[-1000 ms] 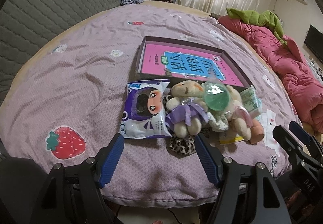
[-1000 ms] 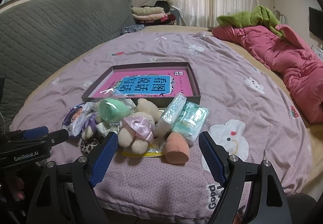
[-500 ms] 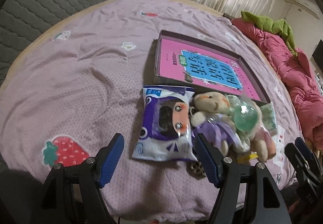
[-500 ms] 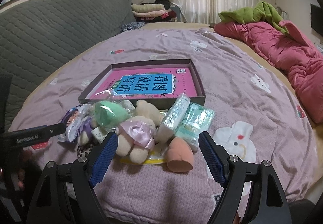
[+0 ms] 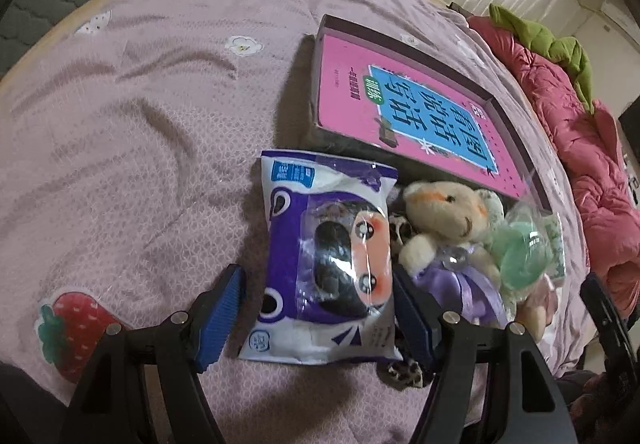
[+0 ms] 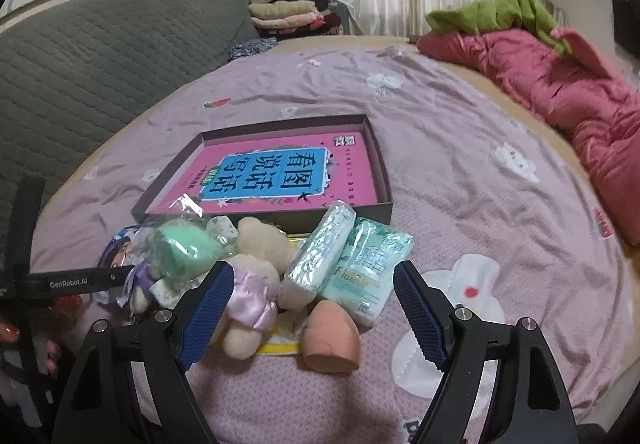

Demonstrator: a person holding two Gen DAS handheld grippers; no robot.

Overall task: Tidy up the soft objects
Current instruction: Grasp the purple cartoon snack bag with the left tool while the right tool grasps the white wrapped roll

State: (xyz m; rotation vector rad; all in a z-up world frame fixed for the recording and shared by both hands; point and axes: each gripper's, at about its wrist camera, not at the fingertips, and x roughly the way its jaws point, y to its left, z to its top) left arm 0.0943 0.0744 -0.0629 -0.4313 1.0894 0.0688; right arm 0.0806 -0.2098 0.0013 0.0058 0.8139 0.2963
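A purple and white cartoon packet lies on the bedspread between the open fingers of my left gripper, which straddles its near half without touching. Beside it rest a beige teddy in a purple dress and a bagged green sponge. In the right wrist view my right gripper hangs open over a second teddy in a pink dress, a peach sponge and two tissue packs. A shallow box holding a pink book sits just behind the pile.
A leopard-print scrap pokes out under the packet. A red quilt with a green cloth lies at the right of the bed, and a grey padded headboard stands at the left. The left gripper's arm shows at left.
My left gripper has moved forward and down, so the cartoon packet now lies between its fingers. My right gripper has crept closer to the pile. Both stay open.
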